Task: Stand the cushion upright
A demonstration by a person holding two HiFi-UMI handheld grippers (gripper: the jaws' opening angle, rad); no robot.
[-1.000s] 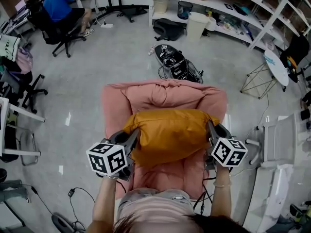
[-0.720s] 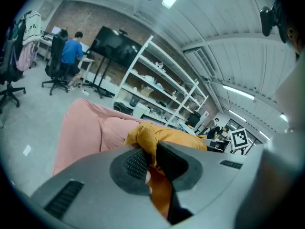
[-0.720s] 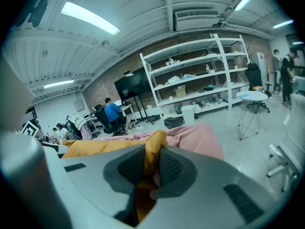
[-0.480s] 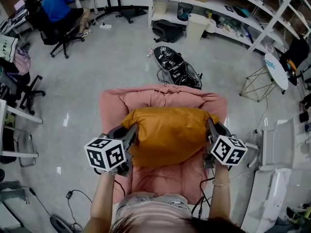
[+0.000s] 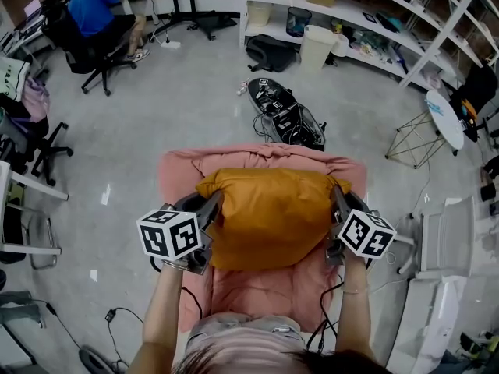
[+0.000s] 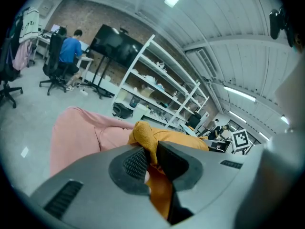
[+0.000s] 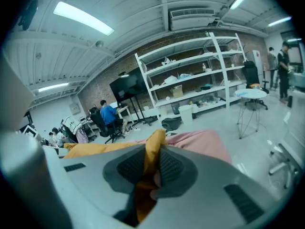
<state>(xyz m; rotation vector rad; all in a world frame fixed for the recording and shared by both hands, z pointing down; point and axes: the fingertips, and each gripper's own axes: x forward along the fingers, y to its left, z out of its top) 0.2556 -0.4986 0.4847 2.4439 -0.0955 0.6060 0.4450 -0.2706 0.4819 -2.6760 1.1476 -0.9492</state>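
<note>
Head view: mustard cushion [image 5: 269,216] sits over the pink armchair [image 5: 257,291], spanning it from side to side; its far edge lies close to the top of the backrest [image 5: 261,156]; whether its underside rests on the seat cannot be told.

Left claw [image 5: 212,207] clenched on the cushion's left end; in the left gripper view a bunched corner of mustard fabric is pinched between the two ribbed pads [image 6: 137,162] and sticks up just past the tips.

Right claw [image 5: 337,202] clenched on the cushion's right end; the right gripper view shows a fold of the same fabric squeezed between its pads [image 7: 170,165], a peak of cloth rising above them.

The two claws stand opposite each other, cushion between; marker cubes at left [image 5: 170,234] and right [image 5: 366,234] face the camera; both forearms reach in from the bottom edge.

Surroundings: grey floor [image 5: 187,107]; white shelving [image 5: 351,22] at the far side; black bag [image 5: 270,51] in front of it; a person in a blue top [image 5: 93,10] seated at top left.
</note>
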